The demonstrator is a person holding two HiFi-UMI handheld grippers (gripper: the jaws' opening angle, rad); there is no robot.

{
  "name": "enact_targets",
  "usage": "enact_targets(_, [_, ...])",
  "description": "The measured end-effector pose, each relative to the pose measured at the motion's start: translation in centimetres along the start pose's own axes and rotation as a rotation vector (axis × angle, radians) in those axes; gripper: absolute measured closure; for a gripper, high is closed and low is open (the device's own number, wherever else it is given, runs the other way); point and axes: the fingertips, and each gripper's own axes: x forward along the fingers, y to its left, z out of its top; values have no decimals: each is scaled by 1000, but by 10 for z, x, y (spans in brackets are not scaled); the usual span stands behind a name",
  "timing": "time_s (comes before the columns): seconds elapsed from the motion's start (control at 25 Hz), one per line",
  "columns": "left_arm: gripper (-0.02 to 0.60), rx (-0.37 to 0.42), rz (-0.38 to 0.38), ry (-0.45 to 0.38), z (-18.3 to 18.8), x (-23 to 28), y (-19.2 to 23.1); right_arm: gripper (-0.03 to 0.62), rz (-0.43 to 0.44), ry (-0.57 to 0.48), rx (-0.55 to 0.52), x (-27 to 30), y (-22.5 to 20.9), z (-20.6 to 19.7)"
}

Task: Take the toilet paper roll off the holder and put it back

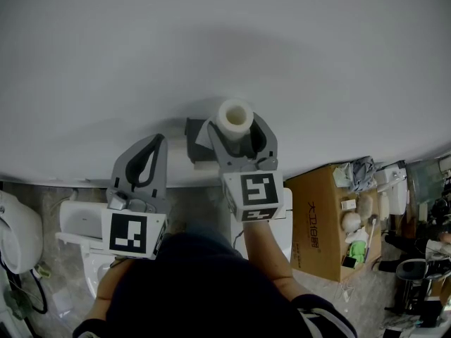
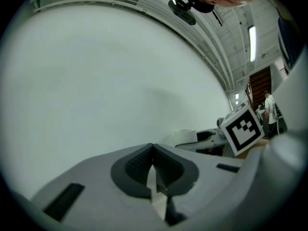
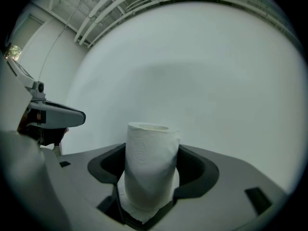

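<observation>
Standing upright between the jaws of the right gripper (image 1: 238, 129), the roll (image 3: 151, 165) is pinched by its sides, its open core facing up. It is off the holder (image 1: 193, 141), a dark bracket on the white wall (image 1: 211, 41), which sits just left of the roll in the centre of the head view. The left gripper (image 2: 155, 174) hangs further left with its jaws pressed together on nothing, well apart from the roll. A cardboard box (image 1: 320, 224) stands at the lower right and a toilet (image 1: 77, 231) at the lower left.

The roll seems to be in the carried stage, between removal and return; which half, I cannot tell. Putting it back would call for turning the roll to line its core with the holder's arm, then sliding it on before spreading the jaws.
</observation>
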Motion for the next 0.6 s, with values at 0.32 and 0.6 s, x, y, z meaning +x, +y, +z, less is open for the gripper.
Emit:
enact_targets(0.32, [581, 0, -4, -1, 2, -1, -2, 275, 26, 34, 34, 2, 0, -1])
enact_targets(0.6, [581, -2, 2, -6, 3, -2, -2, 275, 31, 44, 45, 3, -3, -2])
